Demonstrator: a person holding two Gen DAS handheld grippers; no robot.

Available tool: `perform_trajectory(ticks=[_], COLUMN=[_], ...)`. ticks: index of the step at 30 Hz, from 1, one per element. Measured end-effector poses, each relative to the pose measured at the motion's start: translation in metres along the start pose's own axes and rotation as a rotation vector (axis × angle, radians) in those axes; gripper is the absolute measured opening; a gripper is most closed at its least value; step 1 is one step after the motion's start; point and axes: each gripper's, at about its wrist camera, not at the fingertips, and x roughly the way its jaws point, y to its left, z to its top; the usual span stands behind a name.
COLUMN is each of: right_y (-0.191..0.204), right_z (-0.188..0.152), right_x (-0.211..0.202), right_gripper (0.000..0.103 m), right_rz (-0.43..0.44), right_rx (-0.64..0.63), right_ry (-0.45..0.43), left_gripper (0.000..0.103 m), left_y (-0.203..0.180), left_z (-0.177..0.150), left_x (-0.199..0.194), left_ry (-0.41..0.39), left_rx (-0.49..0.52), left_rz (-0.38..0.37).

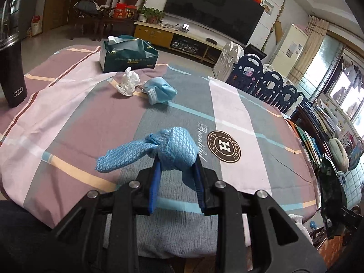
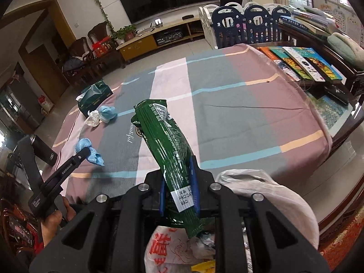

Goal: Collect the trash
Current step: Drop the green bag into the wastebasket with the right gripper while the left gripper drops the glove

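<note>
My left gripper (image 1: 176,170) is shut on a crumpled blue textured glove (image 1: 168,151), held above the striped tablecloth (image 1: 79,122). The right wrist view shows that same glove (image 2: 87,151) in the left gripper (image 2: 85,152) at the left, with a hand (image 2: 53,223) on its handle. My right gripper (image 2: 179,182) is shut on a long green snack wrapper (image 2: 166,145) that sticks up and away. Its lower end hangs over an open white plastic trash bag (image 2: 261,186) below. On the cloth farther off lie a crumpled white tissue (image 1: 128,82) and a blue face mask (image 1: 160,92).
A green tissue box (image 1: 128,55) sits at the table's far side, a black tumbler (image 1: 11,72) at the left edge. Books (image 2: 302,61) lie on a dark wooden bench to the right. Blue and white playpen panels (image 1: 261,77) stand beyond the table.
</note>
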Motion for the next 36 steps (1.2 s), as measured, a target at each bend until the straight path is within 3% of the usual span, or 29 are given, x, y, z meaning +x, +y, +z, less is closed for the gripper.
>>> perform_trajectory(ticks=[3,6,13,16,18,20,23,28,29,30,31,32,34,36], right_y=[-0.019,-0.038,-0.071,-0.08,-0.091,-0.105,-0.123,-0.138,-0.141,-0.142,-0.144,-0.144,-0.142,-0.14], right_z=[-0.011,-0.032,-0.1,-0.114,-0.11,-0.1,-0.082,-0.074,-0.069,-0.068,-0.069,-0.07,-0.072,-0.069], right_x=[-0.019,-0.021,0.011,0.018,0.007,-0.013,-0.044,-0.068,-0.065,-0.063,-0.061,-0.058,-0.051,-0.045], right_gripper=[0.02,0.02,0.02,0.039,0.06,0.067,0.07,0.073,0.073,0.073,0.073,0.073,0.073,0.073], right_rz=[-0.044,-0.093,-0.191,-0.191,-0.165,-0.158,-0.19,-0.223,-0.224,-0.224,-0.222,-0.219,-0.208,-0.198], right_rx=[-0.007,-0.009,0.064,0.125,0.207,0.29,0.371,0.408,0.411,0.417,0.424,0.429,0.434,0.436], right_ry=[0.012,0.083,0.37,0.46,0.423,0.325,0.19,0.095,0.097,0.1,0.105,0.112,0.131,0.142], left_gripper=[0.028,0.028,0.028,0.028,0.028,0.028,0.028,0.032,0.035,0.049,0.07,0.078,0.085,0.085], left_y=[-0.007,-0.028,-0.092,-0.112,-0.12,-0.127,-0.138,-0.164,-0.17,-0.175,-0.178,-0.178,-0.174,-0.163], left_z=[-0.008,-0.021,-0.058,-0.07,-0.077,-0.084,-0.097,-0.125,-0.132,-0.138,-0.142,-0.143,-0.138,-0.122], left_x=[-0.015,-0.03,-0.052,-0.06,-0.062,-0.061,-0.055,-0.048,-0.048,-0.049,-0.049,-0.05,-0.052,-0.047], left_ry=[-0.01,-0.01,0.04,0.063,0.086,0.133,0.22,0.347,0.355,0.358,0.36,0.353,0.32,0.264], left_rx=[0.013,0.077,0.274,0.336,0.36,0.38,0.404,0.494,0.53,0.563,0.589,0.596,0.573,0.525], left_rz=[-0.013,-0.043,-0.179,-0.235,-0.269,-0.319,-0.405,-0.539,-0.545,-0.547,-0.544,-0.538,-0.521,-0.421])
